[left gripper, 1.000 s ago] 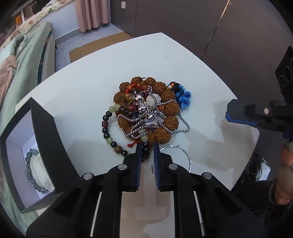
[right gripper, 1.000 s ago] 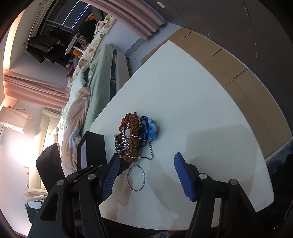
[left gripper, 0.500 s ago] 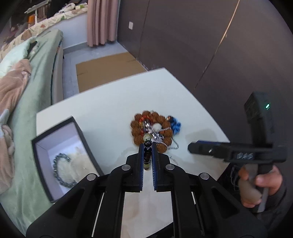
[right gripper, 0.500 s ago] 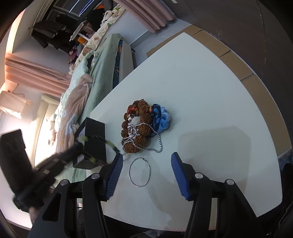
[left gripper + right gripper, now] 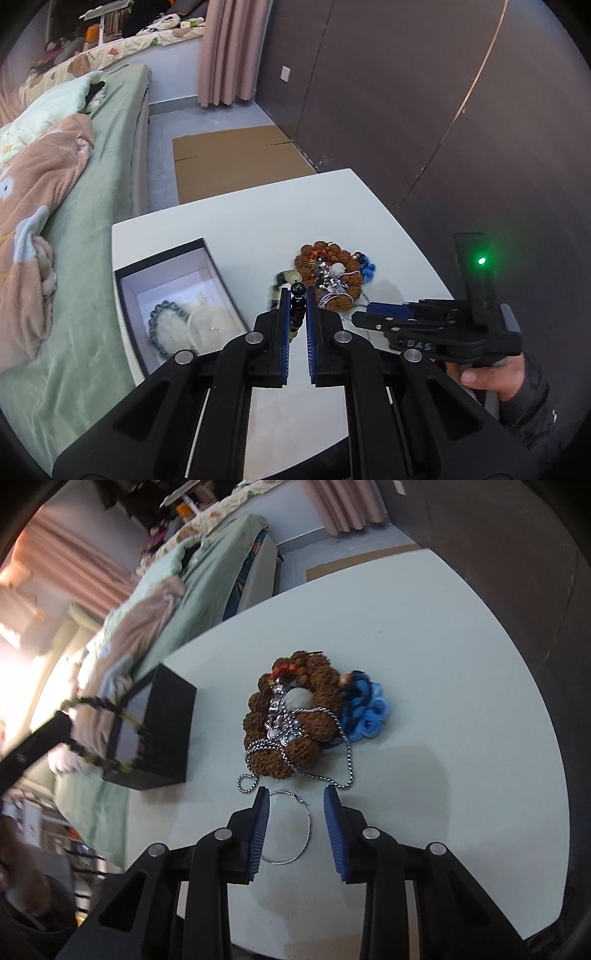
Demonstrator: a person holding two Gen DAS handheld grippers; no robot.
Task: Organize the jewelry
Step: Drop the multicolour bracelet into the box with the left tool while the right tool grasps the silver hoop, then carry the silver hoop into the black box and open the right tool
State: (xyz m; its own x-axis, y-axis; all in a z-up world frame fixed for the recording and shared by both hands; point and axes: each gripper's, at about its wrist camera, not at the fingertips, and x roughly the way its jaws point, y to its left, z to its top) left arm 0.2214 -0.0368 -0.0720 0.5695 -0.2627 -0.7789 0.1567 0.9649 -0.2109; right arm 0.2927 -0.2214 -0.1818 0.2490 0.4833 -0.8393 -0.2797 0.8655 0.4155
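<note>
My left gripper (image 5: 296, 295) is shut on a black and green bead bracelet (image 5: 295, 291) and holds it in the air above the white table (image 5: 240, 221); the bracelet hangs as a loop in the right wrist view (image 5: 107, 734) beside the open black box (image 5: 162, 731). The box (image 5: 173, 291) holds a dark bead bracelet (image 5: 162, 325). My right gripper (image 5: 295, 797) is open, low over a silver hoop (image 5: 291, 827). A pile of brown seed beads (image 5: 291, 716), silver chain (image 5: 332, 771) and blue beads (image 5: 369, 709) lies just beyond it.
A bed with green sheet and pink blanket (image 5: 55, 206) runs along the table's left side. A dark wall (image 5: 443, 110) stands to the right. Flat cardboard (image 5: 236, 162) lies on the floor past the table's far edge.
My left gripper has lifted the black and green bracelet off the pile and risen, drifting left toward the box. My right gripper has moved forward and down over the silver hoop, its jaws narrower.
</note>
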